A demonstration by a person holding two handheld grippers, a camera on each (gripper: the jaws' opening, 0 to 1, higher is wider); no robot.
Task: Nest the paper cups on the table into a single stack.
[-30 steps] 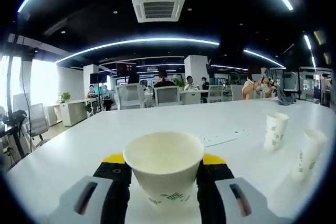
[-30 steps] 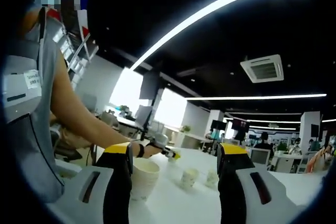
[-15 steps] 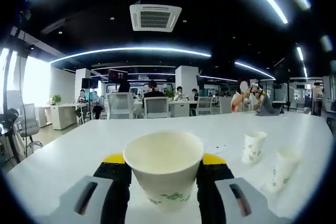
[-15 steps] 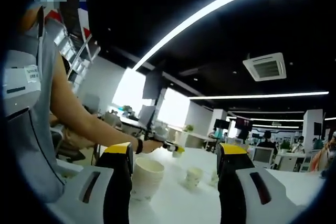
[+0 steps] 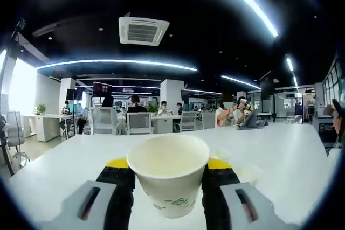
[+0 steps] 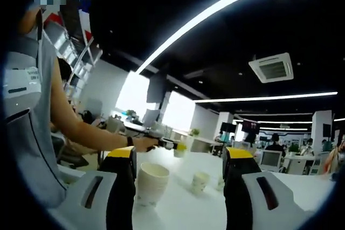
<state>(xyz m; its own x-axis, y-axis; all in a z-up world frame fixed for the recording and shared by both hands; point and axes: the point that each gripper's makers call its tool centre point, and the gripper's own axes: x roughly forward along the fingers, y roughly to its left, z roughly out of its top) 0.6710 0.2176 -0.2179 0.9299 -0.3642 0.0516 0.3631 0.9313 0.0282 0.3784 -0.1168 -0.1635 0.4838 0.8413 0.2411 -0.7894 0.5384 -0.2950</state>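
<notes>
left gripper [image 5: 167,179] is clamped on a white paper cup [image 5: 168,179] with green print, one black, yellow-tipped jaw on each side of its wall, the cup upright with its mouth open and nothing nested inside it. it looks to be carried clear of the white table [image 5: 59,160], though the cup's base is too close to the lens to be sure. just behind the held cup, partly hidden by it and the right-hand jaw, two more cup rims peek out: a nearer cup [image 5: 249,173] and a farther cup [image 5: 220,154], both standing on the table toward its middle.

right gripper [image 6: 178,187] has its jaws spread wide with nothing between them, and it hangs over the near edge of the table. between those jaws its view takes in a large cup [image 6: 151,182] standing on the table, which already looks like more than one cup nested, judging by the doubled rim line, though that is not certain. a smaller-looking cup [image 6: 200,182] stands farther along, and another may sit beside the right-hand jaw, too blurred to confirm. the person's arm [image 6: 81,127] reaches out over the table with the other gripper, small and far off.

as a judgement, the stacking is underway but far from done: one cup is in hand and not yet dropped into another, and at least two cups stand apart on the table. behind the table are office desks, chairs and seated people.
</notes>
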